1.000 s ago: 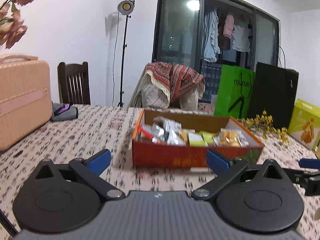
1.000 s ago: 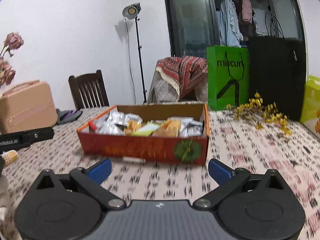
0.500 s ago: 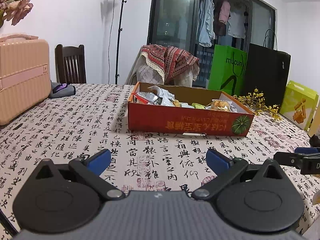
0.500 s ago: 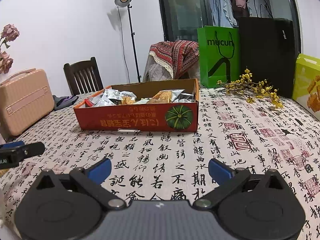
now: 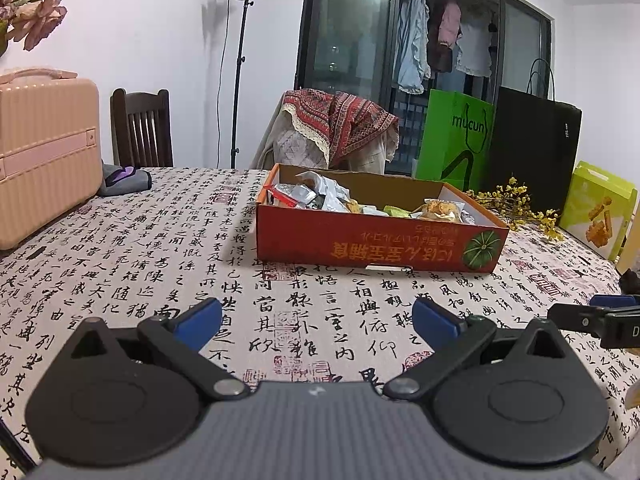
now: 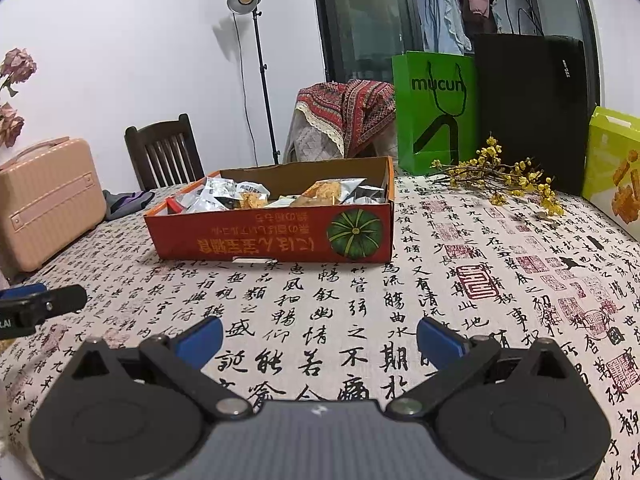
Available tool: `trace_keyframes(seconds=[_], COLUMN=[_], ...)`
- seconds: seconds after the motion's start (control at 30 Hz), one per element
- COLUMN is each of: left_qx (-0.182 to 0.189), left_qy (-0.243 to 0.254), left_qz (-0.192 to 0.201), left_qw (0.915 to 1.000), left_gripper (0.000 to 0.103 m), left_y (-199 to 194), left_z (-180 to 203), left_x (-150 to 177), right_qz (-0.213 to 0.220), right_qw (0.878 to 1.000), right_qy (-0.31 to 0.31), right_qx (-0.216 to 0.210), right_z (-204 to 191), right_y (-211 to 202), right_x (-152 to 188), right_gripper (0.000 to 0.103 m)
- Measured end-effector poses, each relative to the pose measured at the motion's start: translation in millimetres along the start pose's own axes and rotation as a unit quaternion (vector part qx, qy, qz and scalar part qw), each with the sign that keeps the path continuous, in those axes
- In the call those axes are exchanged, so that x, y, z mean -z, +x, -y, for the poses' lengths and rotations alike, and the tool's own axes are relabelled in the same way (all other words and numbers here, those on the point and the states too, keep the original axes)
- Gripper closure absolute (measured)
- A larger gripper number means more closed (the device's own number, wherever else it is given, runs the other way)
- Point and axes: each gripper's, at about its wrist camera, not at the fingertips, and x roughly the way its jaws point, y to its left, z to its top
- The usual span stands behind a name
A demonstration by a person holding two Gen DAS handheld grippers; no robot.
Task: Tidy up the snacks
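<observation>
Snacks (image 5: 332, 196) sit piled in the red box (image 5: 360, 240) ahead, w/ your left gripper (image 5: 316, 322) & right gripper (image 6: 320, 338) both spread wide, holding nothing.

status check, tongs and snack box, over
Left tongs open, empty. Right tongs open, empty. Snack box ahead on table, untouched. Path clear.
</observation>
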Motion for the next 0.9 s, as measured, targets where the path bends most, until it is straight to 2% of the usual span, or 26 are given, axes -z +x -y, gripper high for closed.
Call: trace_keyframes(seconds=[0.9], left_qx=[0.004], left_qy=[0.005], left_qz=[0.001], left_qw=[1.0000], left_gripper=[0.000], left_y=[-0.2], left_z=[1.5], left_x=[1.0], right_qz=[0.000], right_qw=[1.000], right_qy=[0.000], right_qx=[0.000], right_z=[0.0], right_y=[0.5], right_x=[0.0], right_gripper=[0.000])
